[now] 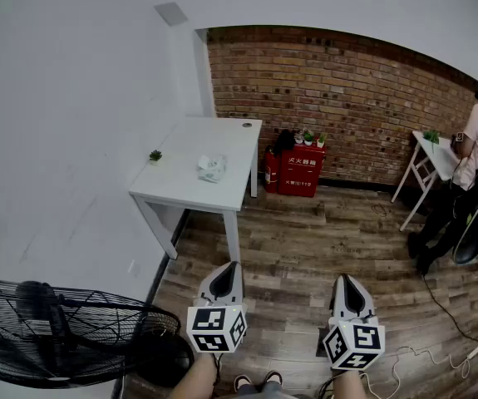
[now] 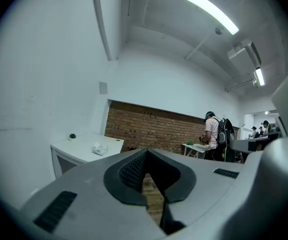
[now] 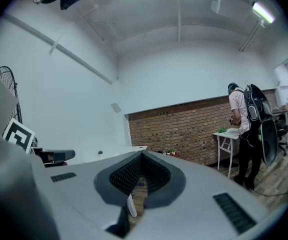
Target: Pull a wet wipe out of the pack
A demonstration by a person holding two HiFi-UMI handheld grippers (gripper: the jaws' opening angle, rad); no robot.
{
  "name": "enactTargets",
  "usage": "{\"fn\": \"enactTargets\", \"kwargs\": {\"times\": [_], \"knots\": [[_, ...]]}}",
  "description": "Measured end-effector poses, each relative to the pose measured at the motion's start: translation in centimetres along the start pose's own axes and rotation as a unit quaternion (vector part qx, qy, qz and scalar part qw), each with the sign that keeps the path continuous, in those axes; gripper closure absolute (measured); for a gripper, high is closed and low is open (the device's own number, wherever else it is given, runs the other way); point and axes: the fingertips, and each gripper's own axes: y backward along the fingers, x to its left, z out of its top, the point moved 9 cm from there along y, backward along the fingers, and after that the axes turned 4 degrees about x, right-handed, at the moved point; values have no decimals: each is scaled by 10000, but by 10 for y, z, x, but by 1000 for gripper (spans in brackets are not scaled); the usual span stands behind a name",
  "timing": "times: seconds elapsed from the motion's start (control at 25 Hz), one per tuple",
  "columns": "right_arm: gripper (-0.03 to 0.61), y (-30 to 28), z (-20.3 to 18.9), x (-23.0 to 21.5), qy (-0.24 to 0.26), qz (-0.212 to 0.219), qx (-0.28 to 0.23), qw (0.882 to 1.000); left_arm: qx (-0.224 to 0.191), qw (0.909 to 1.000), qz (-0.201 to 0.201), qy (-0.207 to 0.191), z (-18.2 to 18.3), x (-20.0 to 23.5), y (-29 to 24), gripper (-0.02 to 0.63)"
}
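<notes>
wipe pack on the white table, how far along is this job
Done: nothing; the pack lies on the table, far from both grippers. In hand: nothing; the left gripper and right gripper are shut and empty over the floor. Left: approach, grip a wipe, pull it out.

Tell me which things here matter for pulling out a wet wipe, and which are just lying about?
For the job: wipe pack on the near table; left gripper and right gripper, both shut and empty.
Just about: plant, fan, red boxes, far table, person.
</notes>
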Motion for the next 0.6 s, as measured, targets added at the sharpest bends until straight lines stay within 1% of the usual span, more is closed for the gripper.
{"fn": "enactTargets", "kwargs": {"times": [0.2, 0.4, 0.6], "knots": [[578, 5, -2, -4, -30, -14, 17, 10000, -7, 10000, 41, 15, -1, -1, 3, 611], [577, 4, -2, -12, -453, 95, -25, 9989, 9, 10000, 88, 31, 1, -5, 4, 611], [577, 5, -5, -13, -404, 40, -16, 9992, 6, 9999, 117, 43, 0, -6, 6, 611]]}}
